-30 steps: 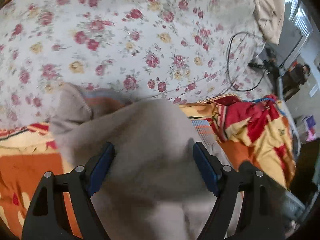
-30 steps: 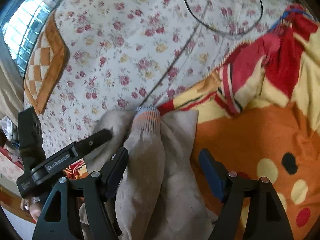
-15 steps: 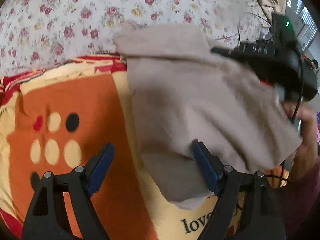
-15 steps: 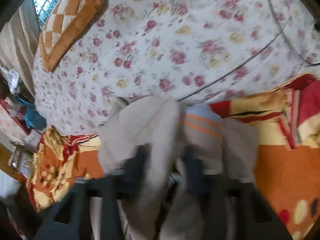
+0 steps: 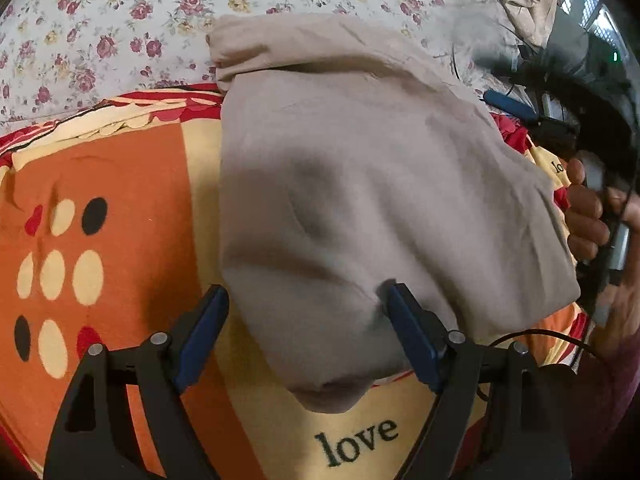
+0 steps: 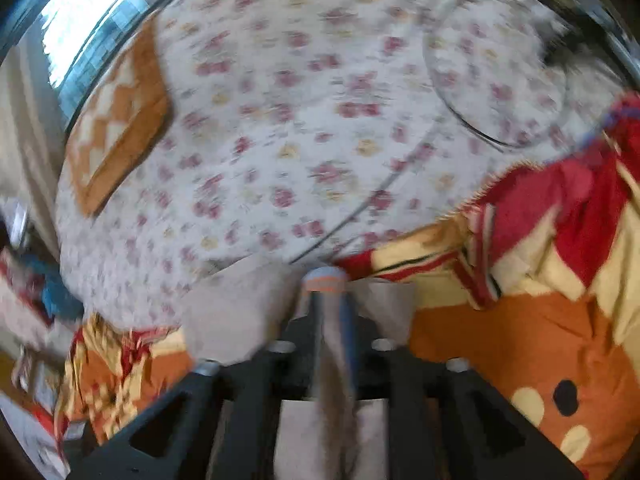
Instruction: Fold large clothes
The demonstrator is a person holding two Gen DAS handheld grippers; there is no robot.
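Note:
A beige sweatshirt (image 5: 360, 184) lies folded on an orange and yellow blanket (image 5: 120, 184). My left gripper (image 5: 308, 320) is open, its blue-padded fingers standing over the garment's near edge, holding nothing. In the blurred right wrist view my right gripper (image 6: 330, 312) is shut on a fold of the same sweatshirt (image 6: 236, 312); a striped cuff (image 6: 326, 278) sticks out past the fingertips. The right gripper and the hand holding it also show at the right edge of the left wrist view (image 5: 532, 116).
A floral bedsheet (image 5: 120, 20) covers the bed beyond the blanket. A black cable (image 6: 460, 120) loops on the sheet. An orange checked cushion (image 6: 116, 128) lies far left. Crumpled red blanket folds (image 6: 580, 208) lie at the right.
My right gripper has closed on the sweatshirt fold. My left gripper has pulled back from the garment, so the folded sweatshirt now lies ahead of it.

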